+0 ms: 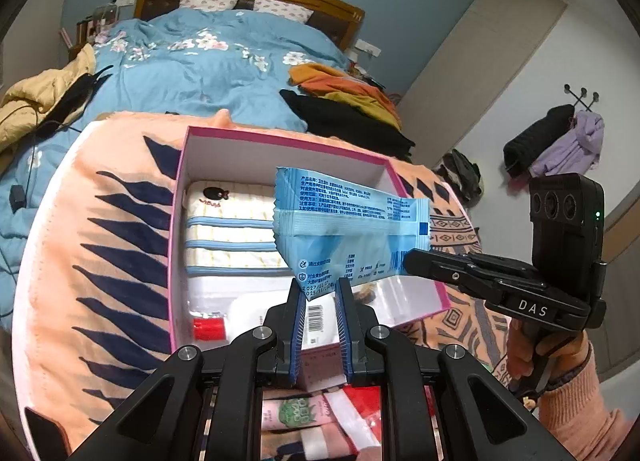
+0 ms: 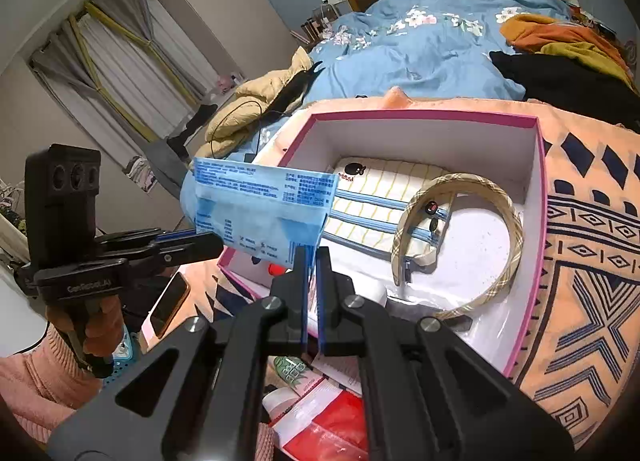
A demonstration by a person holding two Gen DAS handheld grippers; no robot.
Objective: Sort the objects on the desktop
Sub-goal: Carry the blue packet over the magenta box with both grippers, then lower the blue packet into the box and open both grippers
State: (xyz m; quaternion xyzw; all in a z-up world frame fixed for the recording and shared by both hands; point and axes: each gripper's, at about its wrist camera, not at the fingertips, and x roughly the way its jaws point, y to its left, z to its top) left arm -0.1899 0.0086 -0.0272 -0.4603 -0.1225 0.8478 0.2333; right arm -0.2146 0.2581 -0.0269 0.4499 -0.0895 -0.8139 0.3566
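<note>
A light blue wipes packet (image 1: 344, 221) with printed text hangs in the air over an open pink-rimmed box (image 1: 280, 137). My right gripper (image 2: 313, 257) is shut on the lower right corner of the packet (image 2: 260, 201); in the left wrist view it (image 1: 406, 261) comes in from the right. The jaws of my left gripper (image 1: 320, 289) stand apart, with the packet's bottom corner between them. The box holds a striped pencil case (image 1: 228, 221), a plaid headband (image 2: 460, 181) and a red-capped bottle (image 1: 208, 329).
The box rests on an orange patterned cloth (image 1: 100, 261) over a table. Pink tubes and red packets (image 2: 332, 421) lie below the grippers. A phone (image 2: 168, 305) sits at the table's left. A bed with a blue quilt (image 1: 208, 73) and clothes stands behind.
</note>
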